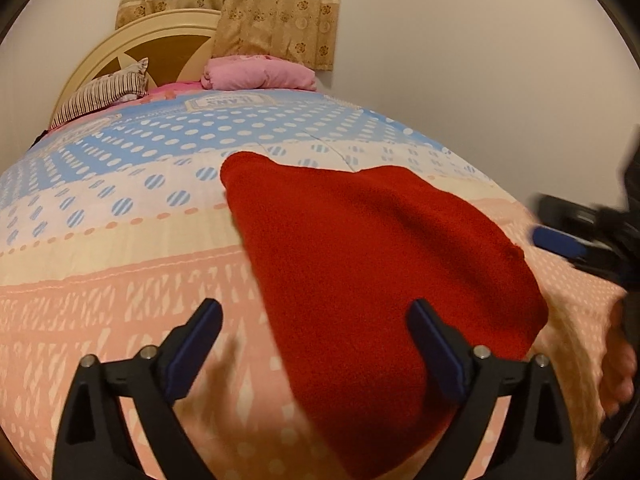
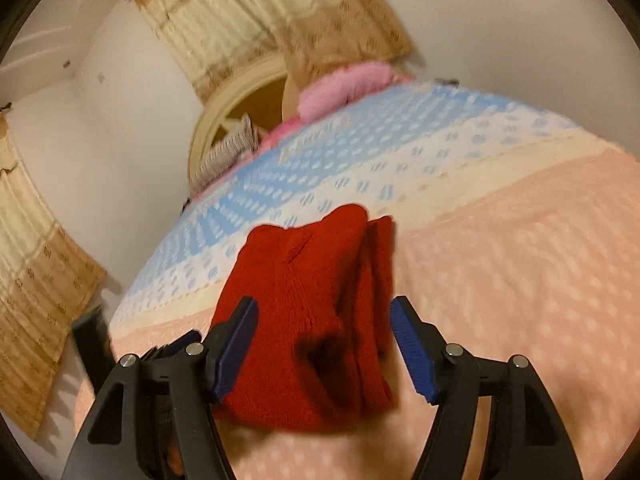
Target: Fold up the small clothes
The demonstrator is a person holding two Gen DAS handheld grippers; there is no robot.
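On the bed [image 1: 120, 272] lies the folded red garment [image 1: 380, 264], both the left gripper [image 1: 316, 344] and right gripper [image 2: 324, 348] released around it; the fold looks finished, so smoothing or setting aside probably comes next.

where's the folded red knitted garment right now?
The folded red knitted garment lies on the pink-patterned part of the bedspread, in both wrist views. It sits just ahead of both open grippers, well short of the pink pillow at the headboard.
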